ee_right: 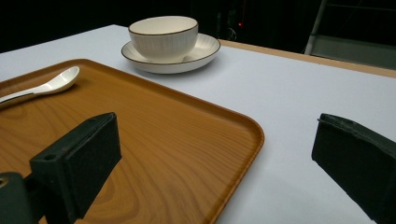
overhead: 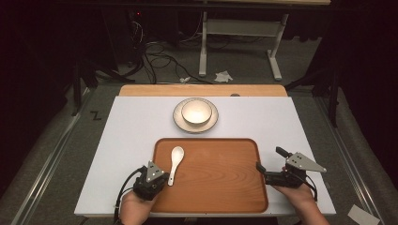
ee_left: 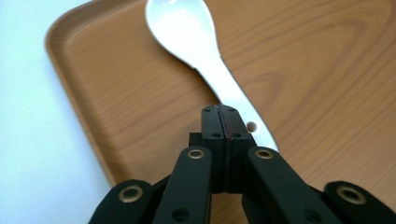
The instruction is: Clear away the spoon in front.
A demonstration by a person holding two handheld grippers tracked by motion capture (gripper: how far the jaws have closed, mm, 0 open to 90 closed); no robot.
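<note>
A white ceramic spoon (overhead: 176,162) lies in the left part of the brown wooden tray (overhead: 225,187), which rests on the near half of the white table top (overhead: 131,126). Behind the tray, a cream ribbed bowl (overhead: 196,112) stands on a cream round plate (overhead: 178,119).

White spoon (overhead: 175,161), wood-grain brown tray (overhead: 220,187), dark-rimmed cream bowl (overhead: 196,113)

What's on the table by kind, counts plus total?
Tray: 1
Spoon: 1
Bowl: 1
Plate: 1
Total: 4

The spoon lies on the tray; the bowl sits on the plate beyond it.
</note>
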